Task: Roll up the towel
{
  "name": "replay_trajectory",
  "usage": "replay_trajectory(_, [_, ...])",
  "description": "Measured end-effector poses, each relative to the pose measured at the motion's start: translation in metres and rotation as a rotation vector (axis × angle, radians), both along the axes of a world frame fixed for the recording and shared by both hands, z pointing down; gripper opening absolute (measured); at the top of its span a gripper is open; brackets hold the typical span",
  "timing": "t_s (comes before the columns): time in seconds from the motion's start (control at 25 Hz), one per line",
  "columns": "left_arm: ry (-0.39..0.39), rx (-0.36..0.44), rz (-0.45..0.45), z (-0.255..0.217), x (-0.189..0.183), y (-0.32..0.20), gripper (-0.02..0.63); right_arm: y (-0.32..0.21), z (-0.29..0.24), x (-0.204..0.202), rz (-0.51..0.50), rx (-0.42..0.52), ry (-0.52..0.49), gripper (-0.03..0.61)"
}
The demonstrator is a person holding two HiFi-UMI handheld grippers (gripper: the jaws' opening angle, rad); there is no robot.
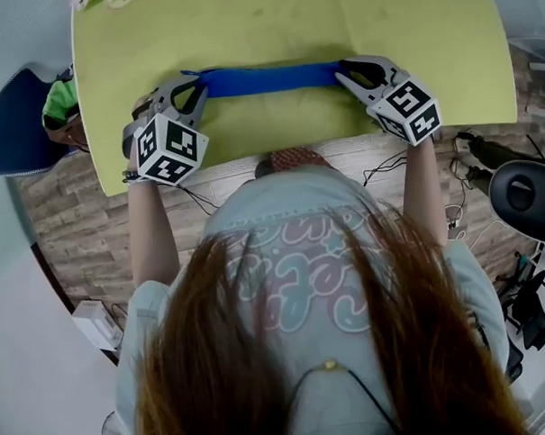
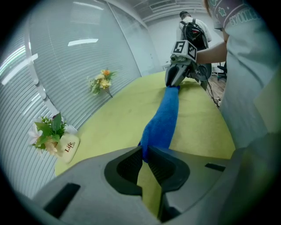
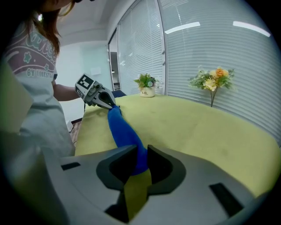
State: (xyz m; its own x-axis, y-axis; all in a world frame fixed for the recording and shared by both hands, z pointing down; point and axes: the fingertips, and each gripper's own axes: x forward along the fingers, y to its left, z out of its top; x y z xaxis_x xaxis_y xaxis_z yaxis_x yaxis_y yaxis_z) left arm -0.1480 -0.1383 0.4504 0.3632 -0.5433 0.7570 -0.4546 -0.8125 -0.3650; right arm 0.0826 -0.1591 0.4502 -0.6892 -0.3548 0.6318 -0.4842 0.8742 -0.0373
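A blue towel (image 1: 257,79) lies as a long narrow roll across the yellow-green table (image 1: 273,23), near its front edge. My left gripper (image 1: 197,83) is shut on the roll's left end; in the left gripper view the towel (image 2: 164,118) is pinched thin between the tips of that gripper (image 2: 145,151). My right gripper (image 1: 343,74) holds the right end. In the right gripper view the towel (image 3: 123,129) fills the narrow gap between its tips (image 3: 141,156). Each gripper view shows the other gripper at the roll's far end: the right one (image 2: 175,77) and the left one (image 3: 103,100).
A potted flower bunch (image 2: 52,136) and a flower sprig (image 2: 103,81) stand along the table's far side by the window blinds. A blue chair (image 1: 16,124) sits left of the table, a black chair (image 1: 524,197) right. The person's body is close to the table's front edge.
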Motion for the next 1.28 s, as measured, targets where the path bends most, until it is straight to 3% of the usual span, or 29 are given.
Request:
replay_trajectory(0.16, [0.055, -0.018, -0.045, 0.000, -0.005, -0.004, 0.045, -0.001, 0.001, -0.002, -0.001, 0.008, -0.018, 0.083])
replay_trajectory(0.36, [0.114, 0.024, -0.126, -0.008, -0.013, -0.012, 0.149, -0.002, -0.005, 0.003, 0.038, 0.063, -0.033, 0.127])
replay_trajectory(0.48, [0.129, 0.057, -0.150, -0.015, -0.016, -0.011, 0.175, 0.000, -0.010, 0.006, 0.059, 0.090, -0.037, 0.141])
replay_trajectory(0.64, [0.169, 0.108, -0.190, -0.028, -0.022, -0.011, 0.179, 0.001, -0.020, 0.006, 0.081, 0.140, -0.033, 0.150])
replay_trajectory(0.88, [0.302, 0.216, -0.286, -0.067, -0.029, -0.005, 0.179, 0.000, -0.051, 0.016, 0.139, 0.232, -0.041, 0.156])
replay_trajectory(1.28, [0.471, 0.348, -0.325, -0.111, -0.016, 0.027, 0.178, 0.022, -0.107, -0.019, 0.286, 0.365, -0.215, 0.157])
